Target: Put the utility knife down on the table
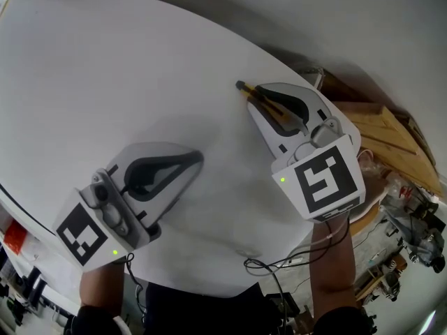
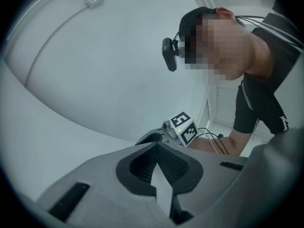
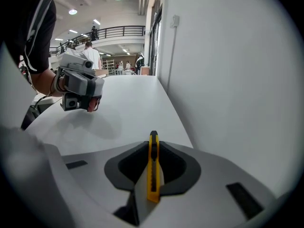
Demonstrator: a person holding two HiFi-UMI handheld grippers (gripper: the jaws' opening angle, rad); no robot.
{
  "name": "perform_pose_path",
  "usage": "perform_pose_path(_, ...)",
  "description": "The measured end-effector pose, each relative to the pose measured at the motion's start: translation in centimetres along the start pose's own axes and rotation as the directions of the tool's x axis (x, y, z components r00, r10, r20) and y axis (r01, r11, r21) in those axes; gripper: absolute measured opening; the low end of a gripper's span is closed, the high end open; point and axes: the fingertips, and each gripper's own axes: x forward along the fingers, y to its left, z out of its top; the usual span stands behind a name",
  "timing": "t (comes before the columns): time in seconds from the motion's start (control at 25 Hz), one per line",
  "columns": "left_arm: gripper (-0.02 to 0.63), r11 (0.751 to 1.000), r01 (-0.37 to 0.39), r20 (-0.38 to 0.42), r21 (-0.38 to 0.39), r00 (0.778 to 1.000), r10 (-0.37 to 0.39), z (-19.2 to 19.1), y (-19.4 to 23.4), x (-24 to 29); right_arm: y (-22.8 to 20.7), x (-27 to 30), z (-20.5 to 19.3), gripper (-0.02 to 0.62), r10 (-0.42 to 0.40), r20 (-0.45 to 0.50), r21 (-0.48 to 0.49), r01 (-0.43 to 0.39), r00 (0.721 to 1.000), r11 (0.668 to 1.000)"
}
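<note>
A yellow and black utility knife (image 3: 152, 167) is clamped between the jaws of my right gripper (image 3: 153, 163), its black tip (image 1: 241, 86) sticking out past them above the white table (image 1: 105, 68). In the head view the right gripper (image 1: 269, 103) is at the table's right side. My left gripper (image 1: 183, 165) hangs over the near left part of the table with its jaws together and nothing between them. In the left gripper view the left gripper (image 2: 157, 167) points toward the right gripper's marker cube (image 2: 184, 128).
The round white table (image 3: 123, 103) ends at a curved edge close to a white wall (image 3: 228, 70). A wooden pallet (image 1: 391, 138) and cables lie on the floor to the right. A person (image 2: 247, 56) leans over the table. A few people stand far behind.
</note>
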Motion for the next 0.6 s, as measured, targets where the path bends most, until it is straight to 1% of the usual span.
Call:
perform_pose_path(0.24,0.006,1.0,0.013,0.016,0.003,1.0,-0.013,0.4,-0.5,0.0,-0.1,0.1,0.0,0.063,-0.031,0.003,-0.007,0.031,1.0,1.0)
perform_pose_path(0.32,0.006,1.0,0.019,0.018,0.007,1.0,-0.019,0.2,-0.9,-0.1,-0.2,0.1,0.0,0.08,-0.037,0.011,0.005,0.037,0.999,0.999)
perform_pose_path(0.36,0.005,1.0,0.02,0.014,0.007,1.0,-0.02,0.0,-1.0,-0.3,0.0,0.1,0.2,0.098,-0.033,0.023,0.02,0.032,0.999,0.999)
perform_pose_path(0.44,0.005,1.0,0.023,0.005,0.003,1.0,-0.023,-0.3,-1.3,-0.9,0.4,-0.2,1.2,0.104,-0.016,0.085,0.058,0.011,0.996,0.998)
perform_pose_path(0.48,0.005,1.0,0.025,0.004,0.003,1.0,-0.025,-0.4,-1.4,-1.1,0.6,-0.7,1.9,0.104,-0.016,0.138,0.07,0.007,0.99,0.998)
perform_pose_path(0.52,0.005,1.0,0.03,0.007,0.007,1.0,-0.03,-0.4,-1.5,-1.4,0.9,-1.5,2.8,0.104,-0.028,0.208,0.078,0.012,0.978,0.997)
perform_pose_path(0.6,0.006,0.999,0.048,0.03,-0.004,0.998,-0.048,-0.6,-2.1,-2.1,2.3,-4.1,4.2,0.083,-0.07,0.363,0.111,0.031,0.929,0.993)
